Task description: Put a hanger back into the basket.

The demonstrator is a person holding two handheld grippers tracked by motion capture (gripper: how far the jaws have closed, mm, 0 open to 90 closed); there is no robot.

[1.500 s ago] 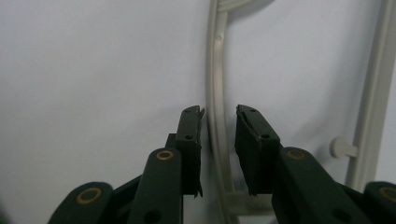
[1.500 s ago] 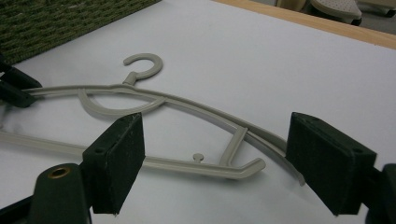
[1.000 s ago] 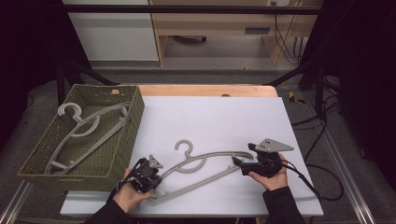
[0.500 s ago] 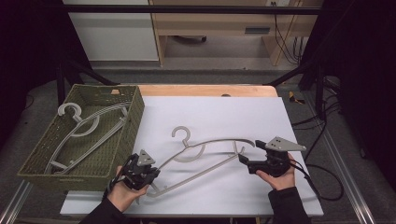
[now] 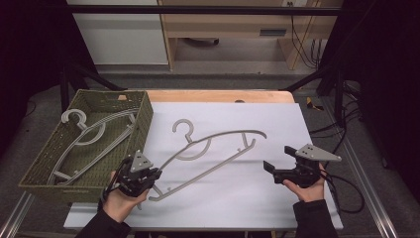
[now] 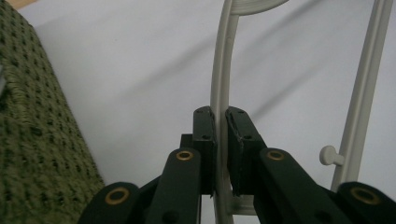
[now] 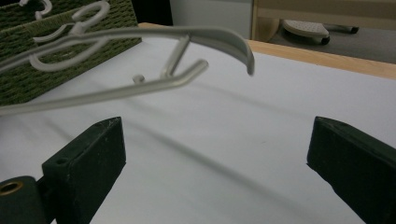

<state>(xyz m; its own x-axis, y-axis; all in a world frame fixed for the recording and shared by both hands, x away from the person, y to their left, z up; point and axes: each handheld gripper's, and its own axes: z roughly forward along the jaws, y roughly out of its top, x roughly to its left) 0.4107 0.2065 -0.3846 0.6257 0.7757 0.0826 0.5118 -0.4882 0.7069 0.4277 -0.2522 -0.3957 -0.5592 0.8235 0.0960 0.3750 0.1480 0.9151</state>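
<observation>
Your left claw [image 5: 148, 174] is clamped on the hanger [image 5: 218, 148] at its left end; in the left gripper view the two pads pinch the pale arm [image 6: 220, 116] flat between them, a sensible hold, since the thin plastic would twist out of a looser grip. From that pinch the hanger runs out toward 1 o'clock over the tabletop [image 5: 277, 208], its hook [image 5: 182, 128] pointing to 12 and its far tip near the middle of the white sheet. Its shadow lies offset on the sheet, so I judge it is lifted clear rather than resting.

Your right claw [image 5: 270, 166] stands at 3 o'clock from the hanger's tip, well apart from it, jaws spread wide with nothing between them; they have just been opening. In the right gripper view the hanger's curved end [image 7: 233, 44] hangs ahead of and above the spread pads [image 7: 93, 154], untouched. That reads as a release: one hand now carries the whole load.

The basket [image 5: 138, 124] sits at 9 o'clock, just beside your left hand [image 5: 121, 206], with a hanger [image 5: 81, 131] already lying inside. Holding the near end lets you swing this one over the rim, I judge; mind the long free end sagging or catching the basket wall.
</observation>
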